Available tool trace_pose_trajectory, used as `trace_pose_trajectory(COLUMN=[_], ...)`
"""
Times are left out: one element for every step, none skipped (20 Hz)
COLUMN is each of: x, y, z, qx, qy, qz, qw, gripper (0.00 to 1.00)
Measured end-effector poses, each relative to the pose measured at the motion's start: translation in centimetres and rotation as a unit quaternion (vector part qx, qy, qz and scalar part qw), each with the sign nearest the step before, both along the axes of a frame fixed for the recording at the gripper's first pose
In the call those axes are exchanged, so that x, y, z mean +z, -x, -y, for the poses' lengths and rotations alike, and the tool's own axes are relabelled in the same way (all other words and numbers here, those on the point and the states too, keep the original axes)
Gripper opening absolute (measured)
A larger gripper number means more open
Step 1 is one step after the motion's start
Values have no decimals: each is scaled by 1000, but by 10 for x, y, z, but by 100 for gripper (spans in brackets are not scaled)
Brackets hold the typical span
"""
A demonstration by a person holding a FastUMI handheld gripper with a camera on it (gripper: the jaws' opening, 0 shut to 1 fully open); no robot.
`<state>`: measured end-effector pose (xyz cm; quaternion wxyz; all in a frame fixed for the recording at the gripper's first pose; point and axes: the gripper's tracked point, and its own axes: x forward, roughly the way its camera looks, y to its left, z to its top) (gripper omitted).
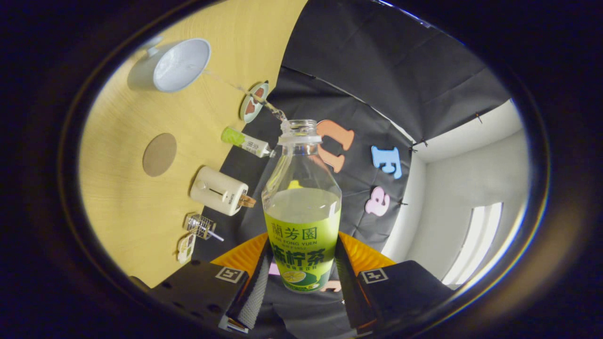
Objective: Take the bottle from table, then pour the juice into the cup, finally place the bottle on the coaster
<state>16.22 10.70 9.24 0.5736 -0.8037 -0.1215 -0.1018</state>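
Note:
My gripper (301, 275) is shut on a clear bottle (301, 207) with a green label, both fingers pressing its lower sides. The bottle has no cap and holds pale juice up to its shoulder. The whole view is rolled, so the wooden table (127, 212) stands like a wall beside the bottle. A thin stream of liquid (235, 87) runs from the bottle's mouth (298, 126) across to the white cup (175, 65), which stands on the table far beyond the fingers. A round brown coaster (159, 154) lies on the table between the cup and a cream-coloured box.
A small round dish (253, 101) sits near the table's back edge under the stream. A small green-capped tube (245, 141), a cream-coloured box (219, 191) with a strap, a little wire object (201, 226) and a small packet (186, 247) lie along that edge.

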Motion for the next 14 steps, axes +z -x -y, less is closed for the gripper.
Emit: trace_pose_trajectory(x=[4,7,10,12,17,20,25,28,33,37,39,44,49,52], y=[0,2,1,2,3,4,2,3,3,2,1,2,2,2], z=[0,0,-1,-1,-3,-4,-5,-6,-8,-10,-10,-10,-13,-13], qx=[-1,-1,-1,-2,-2,-2,-2,-1,1,2,3,4,5,6], qy=[4,6,6,8,10,12,13,15,17,19,22,24,26,26], qz=[2,4,4,6,8,10,13,15,18,20,22,25,28,30], qw=[1000,1000,1000,1000,1000,1000,1000,1000,1000,1000,1000,999,999,999], gripper=[75,75,75,75,75,75,75,75,75,75,75,75,75,75])
